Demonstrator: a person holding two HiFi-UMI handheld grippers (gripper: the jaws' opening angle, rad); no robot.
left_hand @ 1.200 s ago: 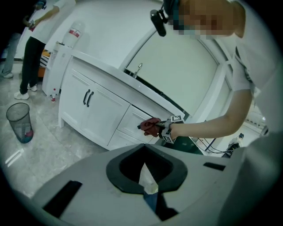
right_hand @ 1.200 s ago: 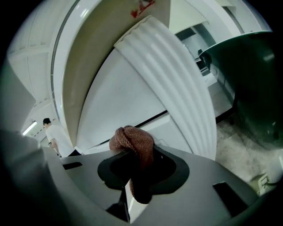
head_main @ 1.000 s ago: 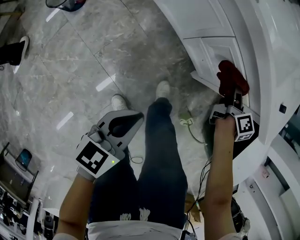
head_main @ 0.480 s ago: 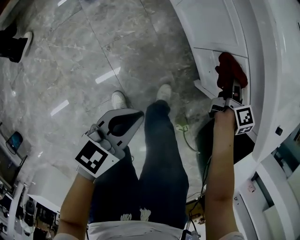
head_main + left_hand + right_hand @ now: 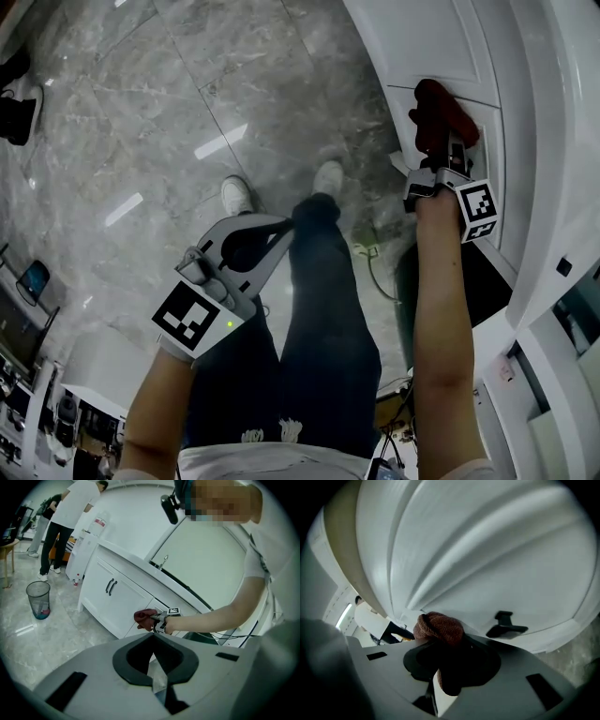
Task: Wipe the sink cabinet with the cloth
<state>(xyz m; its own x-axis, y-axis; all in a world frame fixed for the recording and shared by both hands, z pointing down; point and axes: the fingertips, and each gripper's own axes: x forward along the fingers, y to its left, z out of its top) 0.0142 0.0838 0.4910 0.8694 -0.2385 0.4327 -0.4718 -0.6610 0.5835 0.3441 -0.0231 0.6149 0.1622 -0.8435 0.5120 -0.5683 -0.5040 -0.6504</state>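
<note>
Cloth: a dark red, bunched terry cloth (image 5: 437, 114) sits in the upper right of the head view, on the front of the white sink cabinet (image 5: 427, 42), at the line where two white panels meet.
Cloth and gripper: it sticks out past the jaw tips of the right gripper (image 5: 442, 152). One end is pinched between the jaws and the rounded wad is beyond them.
Right gripper state: the jaws are clamped on the cloth. In the right gripper view the dark fabric fills the hollow between them.
Contact: in the right gripper view the wad lies against the white cabinet face, just left of a black handle (image 5: 506, 623).
Axis: in the head view the cloth's long axis runs from lower right to upper left, in line with the right gripper. Its free end points to the top of the frame.
Side view: in the left gripper view the cloth is at mid-frame, on the cabinet front below the white bench (image 5: 140, 560), and the right gripper is just right of it.
Left gripper: the left gripper (image 5: 274, 228) is at the lower left of the head view, over the grey marble floor (image 5: 141, 103) and well apart from the cabinet. Its jaws are closed, with nothing between them.
</note>
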